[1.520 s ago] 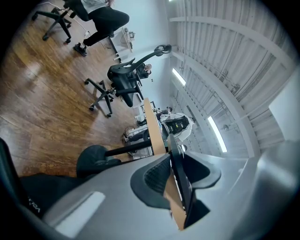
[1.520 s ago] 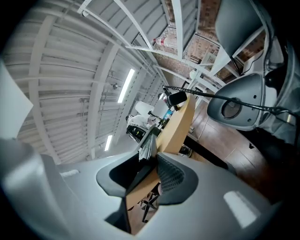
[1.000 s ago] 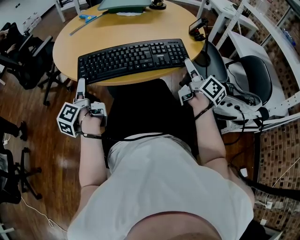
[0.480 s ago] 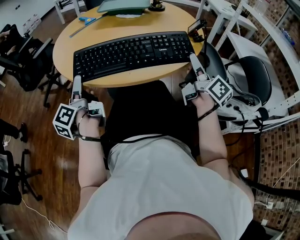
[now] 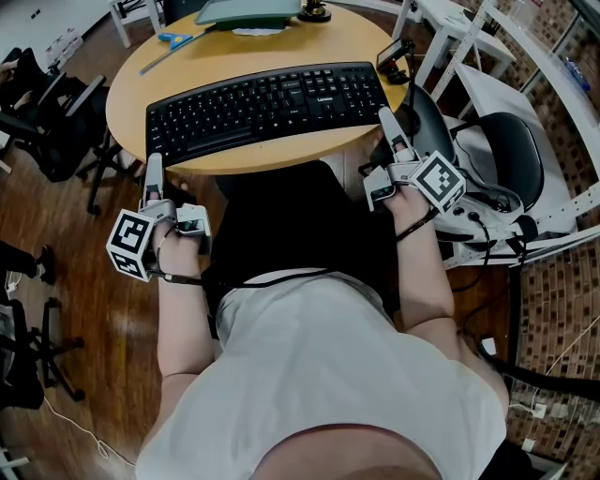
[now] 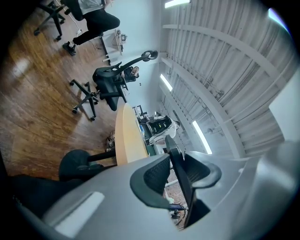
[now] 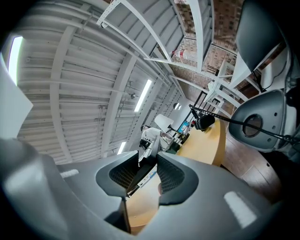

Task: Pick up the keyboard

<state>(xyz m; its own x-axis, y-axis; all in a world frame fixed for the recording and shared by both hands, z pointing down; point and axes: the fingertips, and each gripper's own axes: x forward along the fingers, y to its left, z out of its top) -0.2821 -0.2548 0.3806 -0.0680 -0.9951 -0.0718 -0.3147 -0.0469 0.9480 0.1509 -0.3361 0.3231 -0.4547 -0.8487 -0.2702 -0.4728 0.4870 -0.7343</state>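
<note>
Keyboard (image 5: pixel 267 103): black, full-size, lying lengthwise along the near edge of the round wooden worktop (image 5: pixel 281 52). Its left end sits a bit nearer you than its right end.

Your left gripper (image 5: pixel 154 176) is at the keyboard's left end, by the near-left edge of the worktop. Your right gripper (image 5: pixel 388 124) is at the keyboard's right end, by the near-right edge. Both of your forearms reach up from your lap, one on each side.

In the left gripper view the jaws are narrow. A thin dark slab seen edge-on, the keyboard (image 6: pixel 185 187), is clamped between the two ribbed pads. The pale edge of the worktop shows past the jaws.

In the right gripper view the jaws are also narrow and closed on the keyboard (image 7: pixel 140 171). Its dark end, with a pale label on it, fills the gap between the pads, and tan worktop shows below.

The head view doesn't show whether the keyboard rests on the worktop or is clear of it.

Other things on the worktop:
- Blue-handled scissors (image 5: pixel 173 37) at the far-left edge.
- A flat grey-green thing (image 5: pixel 248 9) at the far edge, cut off by the frame.
- A small black device (image 5: pixel 394 58) at the right edge.

Off the worktop, a dark office chair (image 5: pixel 42 112) stands to the left on the wooden floor (image 5: pixel 84 309). A second dark chair (image 5: pixel 511 155) is to the right, beside white frames.
</note>
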